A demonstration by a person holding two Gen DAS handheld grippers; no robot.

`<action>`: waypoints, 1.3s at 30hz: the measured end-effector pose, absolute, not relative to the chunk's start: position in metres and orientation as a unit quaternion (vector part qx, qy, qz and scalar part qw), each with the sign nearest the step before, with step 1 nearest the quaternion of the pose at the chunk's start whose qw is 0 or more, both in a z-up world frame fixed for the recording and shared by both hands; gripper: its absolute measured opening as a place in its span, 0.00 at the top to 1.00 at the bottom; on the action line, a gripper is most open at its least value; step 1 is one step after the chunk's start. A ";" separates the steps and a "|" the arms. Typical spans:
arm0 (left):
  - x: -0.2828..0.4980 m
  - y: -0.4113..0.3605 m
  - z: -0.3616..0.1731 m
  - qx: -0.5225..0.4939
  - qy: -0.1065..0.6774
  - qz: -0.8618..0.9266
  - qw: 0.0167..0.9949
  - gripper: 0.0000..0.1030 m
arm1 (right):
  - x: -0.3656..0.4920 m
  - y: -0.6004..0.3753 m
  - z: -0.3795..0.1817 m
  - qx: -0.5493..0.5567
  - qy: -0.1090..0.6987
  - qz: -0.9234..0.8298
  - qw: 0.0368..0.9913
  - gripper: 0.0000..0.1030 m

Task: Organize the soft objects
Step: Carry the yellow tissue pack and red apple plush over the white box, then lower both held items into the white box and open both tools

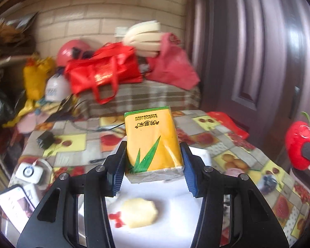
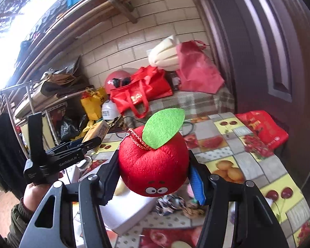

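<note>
Gripping a yellow tissue pack [image 1: 154,142] printed with a green leaf, the left tongs [image 1: 154,165] are clamped on its two long sides, and the pack is lifted above a white box [image 1: 165,217] that sits near the front edge of the tabletop [image 1: 237,144]. A pale yellow soft toy with a red bow [image 1: 139,212] lies on the white box, directly below the pack. The right tongs [image 2: 154,172] are clamped on a red plush apple [image 2: 154,163] with a green felt leaf and cartoon eyes, held in the air above the tabletop's fruit-patterned cloth. In the right wrist view the left tongs appear at the left with the tissue pack between them, apart from the apple. Below the apple, a crumpled patterned cloth [image 2: 171,203] rests on the tabletop just beside the white box. A red bag [image 2: 262,130] lies at the far right edge of the tabletop.
</note>
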State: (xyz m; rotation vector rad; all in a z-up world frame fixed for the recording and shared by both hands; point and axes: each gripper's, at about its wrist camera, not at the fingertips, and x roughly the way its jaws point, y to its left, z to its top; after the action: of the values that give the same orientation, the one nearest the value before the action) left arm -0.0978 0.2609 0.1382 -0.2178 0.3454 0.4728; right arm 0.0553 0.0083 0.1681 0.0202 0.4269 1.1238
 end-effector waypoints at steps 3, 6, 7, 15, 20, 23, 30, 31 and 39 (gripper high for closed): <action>-0.096 0.277 0.124 -0.135 0.181 0.234 0.946 0.52 | 0.054 0.028 0.165 0.003 0.214 0.538 0.815 0.42; -0.089 0.281 0.111 -0.142 0.198 0.236 0.941 0.52 | 0.058 0.054 0.159 -0.006 0.230 0.540 0.810 0.42; -0.085 0.281 0.108 -0.142 0.203 0.235 0.940 0.52 | 0.058 0.060 0.156 -0.009 0.233 0.537 0.811 0.42; -0.077 0.276 0.103 -0.132 0.213 0.234 0.939 0.52 | 0.065 0.090 0.124 0.006 0.290 0.527 0.799 0.42; -0.077 0.283 0.097 -0.145 0.220 0.237 0.935 0.52 | 0.068 0.105 0.109 0.003 0.317 0.520 0.793 0.42; -0.075 0.285 0.093 -0.148 0.225 0.238 0.933 0.52 | 0.067 0.120 0.099 -0.013 0.330 0.517 0.790 0.42; -0.071 0.288 0.083 -0.158 0.237 0.243 0.927 0.52 | 0.066 0.136 0.076 -0.031 0.351 0.509 0.785 0.42; -0.071 0.289 0.083 -0.159 0.237 0.244 0.927 0.52 | 0.066 0.137 0.074 -0.032 0.352 0.508 0.785 0.42; -0.076 0.296 0.083 -0.168 0.230 0.269 0.920 0.42 | 0.067 0.144 0.065 -0.031 0.356 0.505 0.786 0.24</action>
State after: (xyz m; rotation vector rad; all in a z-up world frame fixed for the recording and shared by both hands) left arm -0.0761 0.2958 0.0834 -0.3454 0.4717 0.5528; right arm 0.0672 0.1436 0.0649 -0.0661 0.7673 1.0891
